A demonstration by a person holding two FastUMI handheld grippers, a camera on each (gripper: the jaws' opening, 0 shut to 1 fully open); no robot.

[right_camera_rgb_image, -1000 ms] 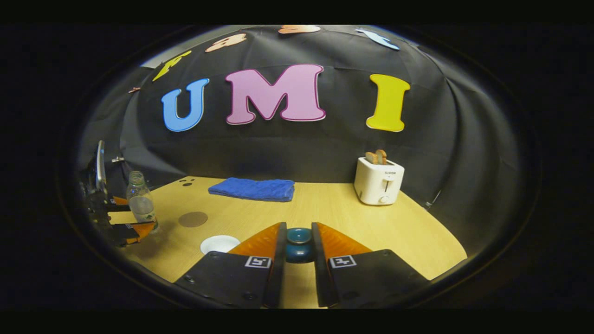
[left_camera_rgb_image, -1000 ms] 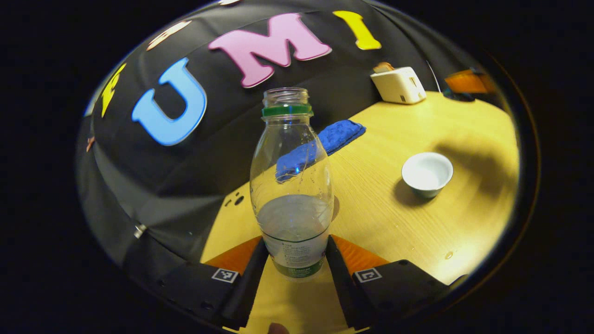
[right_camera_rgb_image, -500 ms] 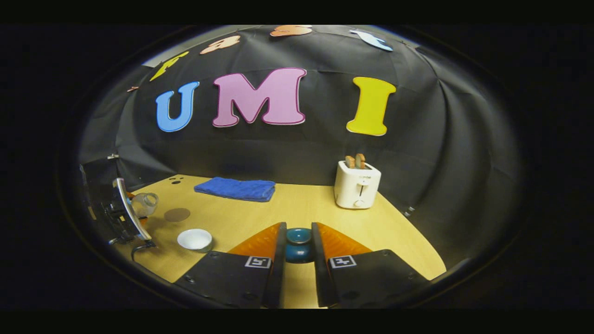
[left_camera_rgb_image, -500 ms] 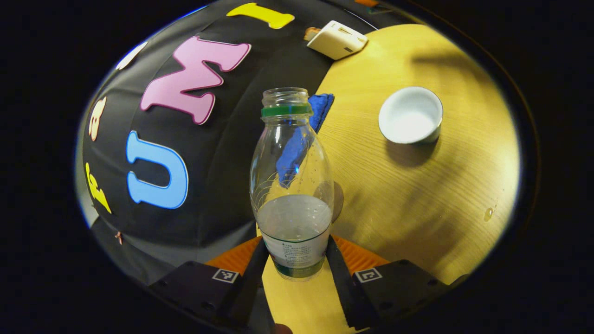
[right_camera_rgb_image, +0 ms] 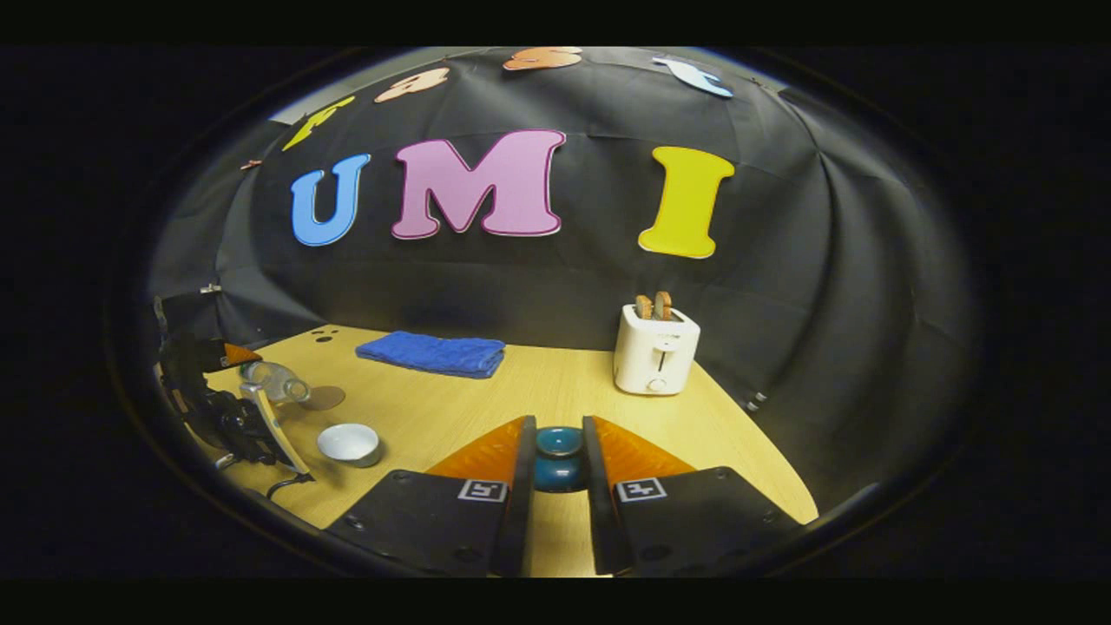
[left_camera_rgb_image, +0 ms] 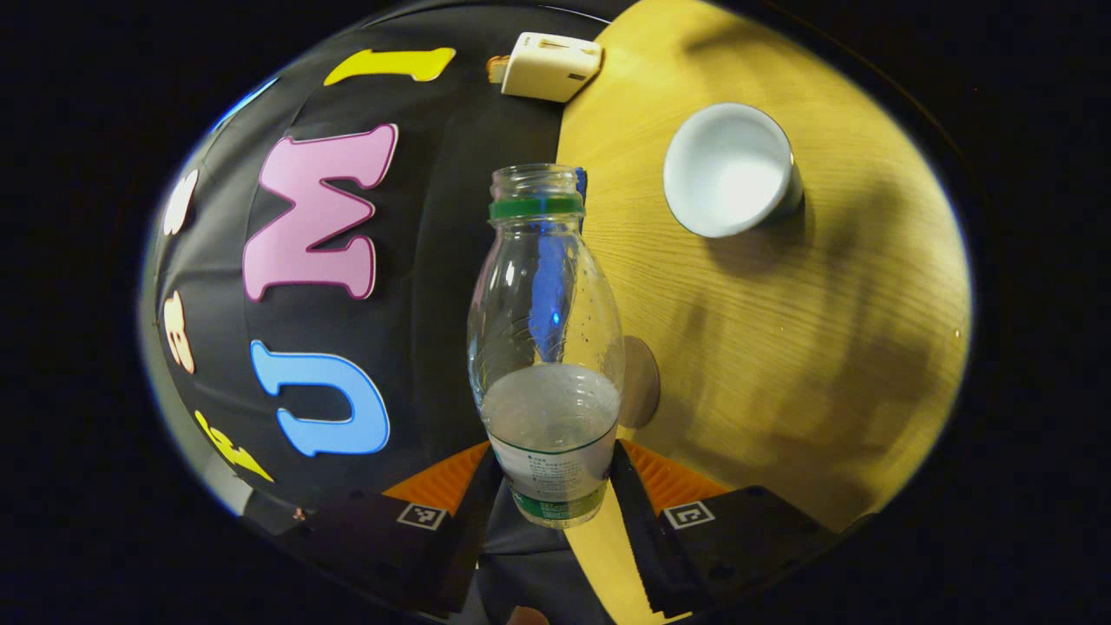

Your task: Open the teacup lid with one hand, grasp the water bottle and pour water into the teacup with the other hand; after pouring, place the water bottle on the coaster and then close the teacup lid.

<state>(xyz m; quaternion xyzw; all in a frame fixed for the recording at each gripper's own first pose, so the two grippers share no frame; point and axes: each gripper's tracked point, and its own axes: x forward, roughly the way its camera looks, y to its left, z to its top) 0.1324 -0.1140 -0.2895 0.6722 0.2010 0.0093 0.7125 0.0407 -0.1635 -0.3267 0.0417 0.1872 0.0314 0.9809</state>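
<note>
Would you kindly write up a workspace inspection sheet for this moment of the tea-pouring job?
Surface: wooden table, a few small droplets near its edge.
Job's things: uncapped water bottle, part full, tilted toward the open teacup; teacup lid lifted clear; round coaster bare.
Clutter: folded blue towel; white toaster with bread in its slots.
Grippers: left gripper clamps the bottle's base; right gripper clamps the lid.
Cables: a dark cable hangs below the left gripper.
Surroundings: black cloth wall.
</note>
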